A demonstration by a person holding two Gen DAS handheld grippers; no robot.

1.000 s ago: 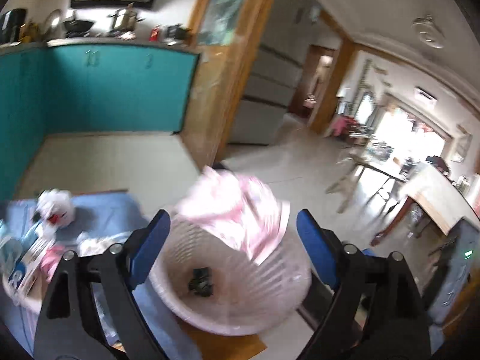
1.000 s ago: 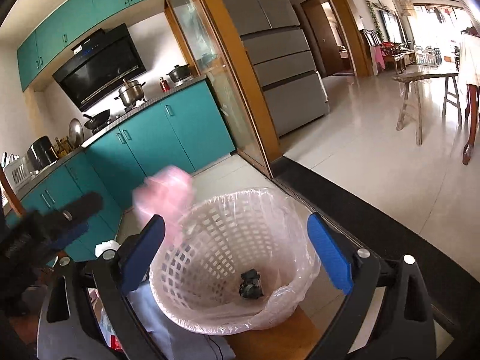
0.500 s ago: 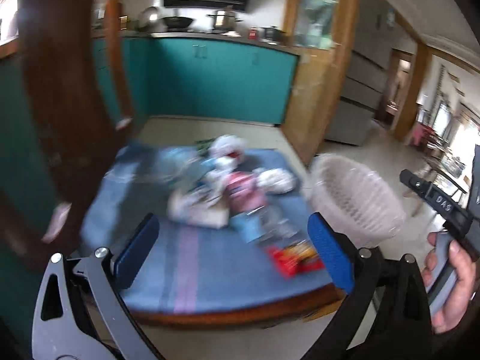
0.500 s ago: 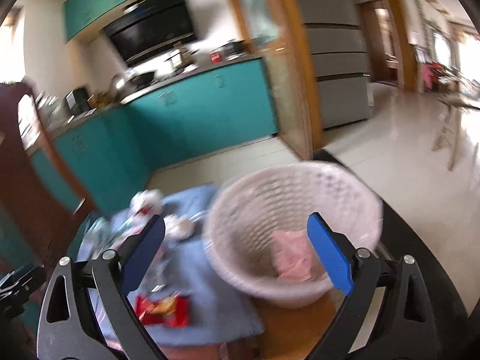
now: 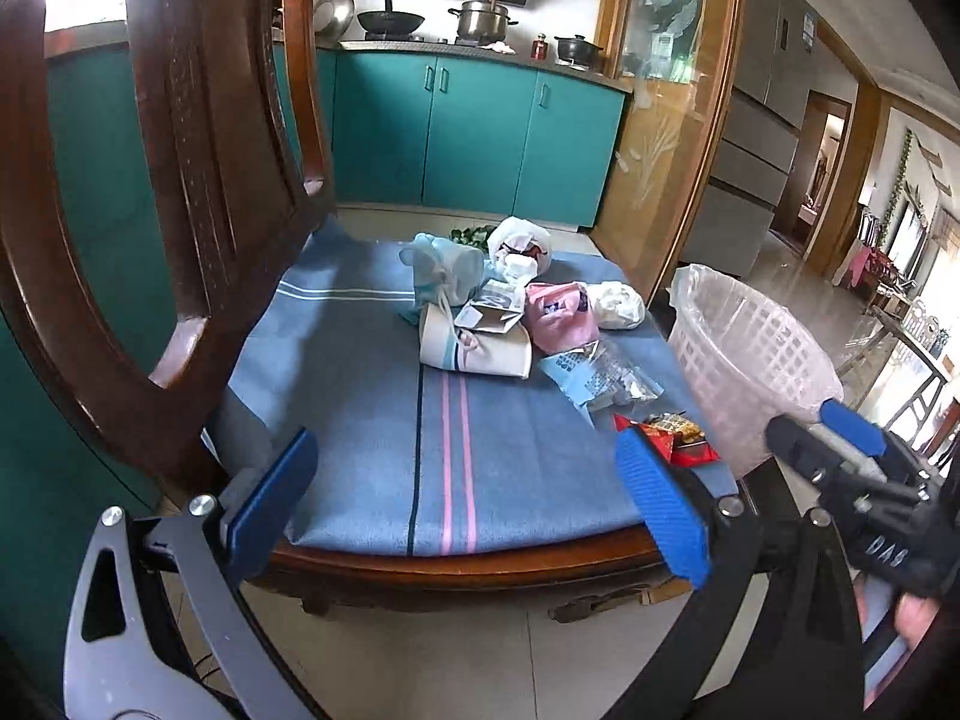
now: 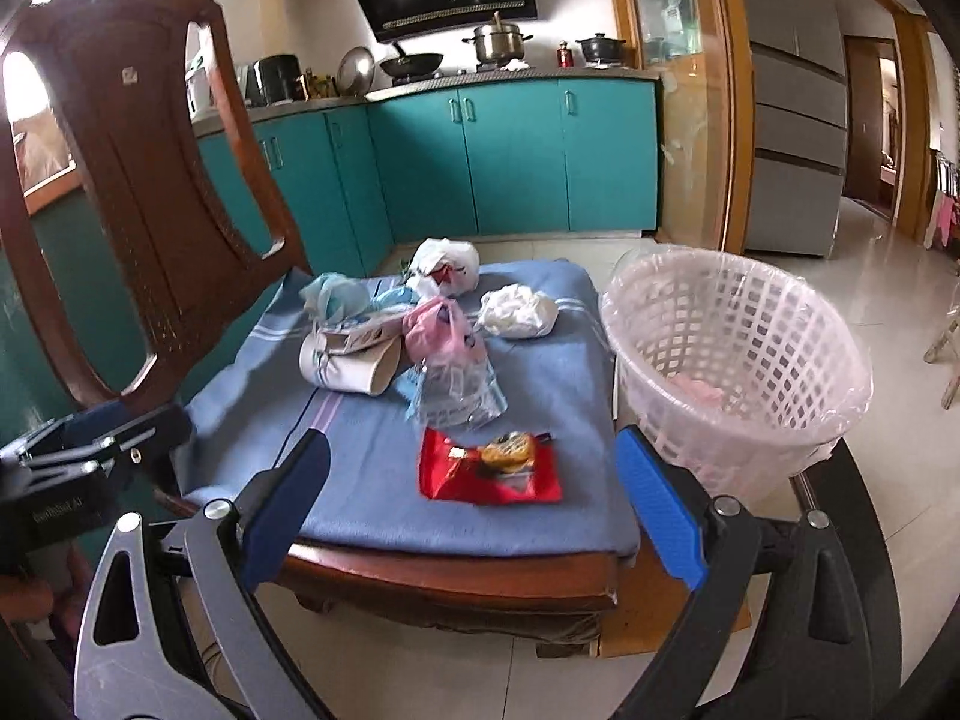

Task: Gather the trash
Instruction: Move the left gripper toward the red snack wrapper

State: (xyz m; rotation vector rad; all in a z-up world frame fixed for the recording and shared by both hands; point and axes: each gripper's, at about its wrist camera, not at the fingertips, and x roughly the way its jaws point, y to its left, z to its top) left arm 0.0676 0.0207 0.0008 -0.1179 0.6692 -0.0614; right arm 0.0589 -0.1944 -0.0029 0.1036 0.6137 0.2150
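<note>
Most of the trash is not yet collected. A red crinkled snack wrapper (image 6: pixel 489 467) lies nearest on the blue striped cloth (image 6: pixel 372 450) covering the wooden chair seat; behind it sit a clear plastic packet (image 6: pixel 459 390), a pink plastic bag (image 6: pixel 438 330), a white paper cup on its side (image 6: pixel 354 363), crumpled white tissue (image 6: pixel 519 312) and a knotted white bag (image 6: pixel 444 264). The white lattice waste basket with a thin pink liner (image 6: pixel 735 360), just beside the seat, holds something pink (one piece at least, by my reading). The left tool (image 5: pixel 468 504) and right tool (image 6: pixel 474 507) both stand wide apart, holding nothing.
</note>
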